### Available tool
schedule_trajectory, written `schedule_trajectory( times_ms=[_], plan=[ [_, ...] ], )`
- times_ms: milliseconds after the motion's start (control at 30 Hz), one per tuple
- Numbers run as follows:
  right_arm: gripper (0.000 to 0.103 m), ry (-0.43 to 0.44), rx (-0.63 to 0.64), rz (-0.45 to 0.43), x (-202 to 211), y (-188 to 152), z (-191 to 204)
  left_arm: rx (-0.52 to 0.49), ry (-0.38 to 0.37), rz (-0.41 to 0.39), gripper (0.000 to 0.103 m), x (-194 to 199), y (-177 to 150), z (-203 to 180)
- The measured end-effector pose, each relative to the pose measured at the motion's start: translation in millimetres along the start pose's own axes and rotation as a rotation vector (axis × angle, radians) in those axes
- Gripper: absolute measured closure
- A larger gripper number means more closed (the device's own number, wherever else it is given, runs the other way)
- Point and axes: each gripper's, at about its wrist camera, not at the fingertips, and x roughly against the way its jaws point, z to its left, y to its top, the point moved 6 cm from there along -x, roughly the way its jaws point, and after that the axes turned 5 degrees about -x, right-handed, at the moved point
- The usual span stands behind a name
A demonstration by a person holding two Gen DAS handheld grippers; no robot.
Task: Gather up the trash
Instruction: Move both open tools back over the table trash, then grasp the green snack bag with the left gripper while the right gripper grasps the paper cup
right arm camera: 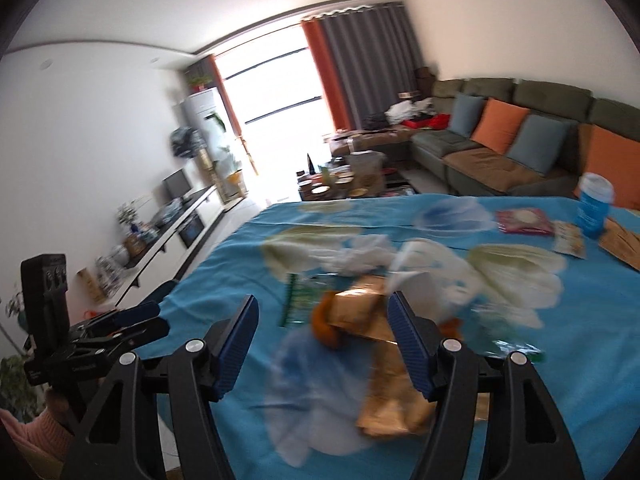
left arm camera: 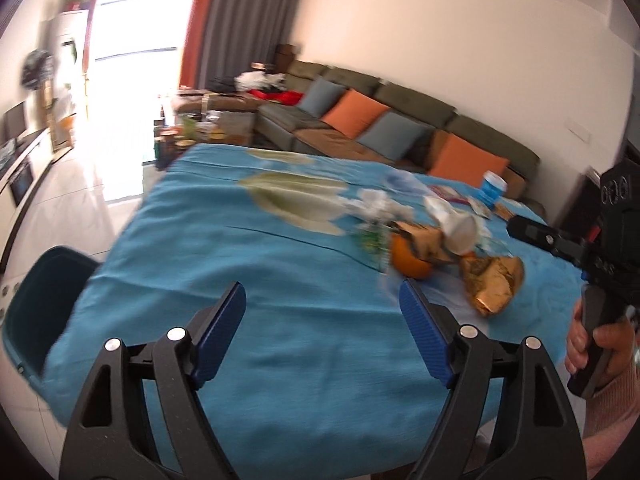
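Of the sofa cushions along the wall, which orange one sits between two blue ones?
The orange cushion farther up the sofa, flanked by a blue cushion and another blue cushion. The nearer orange one has blue on one side only.

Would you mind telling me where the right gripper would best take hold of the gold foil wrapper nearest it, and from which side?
Probably the crumpled near end of the gold foil wrapper, taken from above and from the near table edge. It lies flat on the blue tablecloth, so only raised creases offer the open right gripper any purchase. Its far end runs up against the orange. Blur hides finer detail.
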Motion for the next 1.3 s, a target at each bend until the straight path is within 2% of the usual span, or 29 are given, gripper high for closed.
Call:
schedule_trajectory(
  times_ms=[133,300,567,700,900,1000,1067,1200,1267,1300],
  plan=[
    [0.038,-0.052,-0.052,-0.018,5,0,-29,-0.049,-0.041,0.032,0.028,-23,1,-29],
    [0.038,-0.071,-0.073,-0.007,5,-4,-50,-0.062,-0.059,0.079,0.034,-51,7,-42],
    [0.038,-0.074,-0.047,0.021,-16,6,-49,-0.035,-0.073,0.188,0.050,-107,19,-41],
    [0.038,-0.132,-0.012,0.062,-42,9,-48,-0.034,-0.057,0.234,0.054,-129,18,-41],
    [0.037,-0.189,0.037,0.096,-64,8,-41,-0.005,-0.077,0.272,0.065,-149,21,-34],
    [0.037,-0.201,0.042,0.104,-68,8,-42,0.007,-0.094,0.289,0.077,-155,21,-35],
    [0.040,-0.212,0.049,0.103,-68,8,-43,0.010,-0.108,0.298,0.084,-158,20,-36],
    [0.057,-0.217,0.049,0.120,-67,5,-48,0.013,-0.122,0.294,0.088,-158,20,-37],
    [0.058,-0.213,0.048,0.125,-67,3,-51,0.014,-0.124,0.291,0.090,-157,20,-37],
    [0.063,-0.209,0.049,0.124,-65,2,-52,0.014,-0.127,0.288,0.090,-156,20,-37]
  ],
)
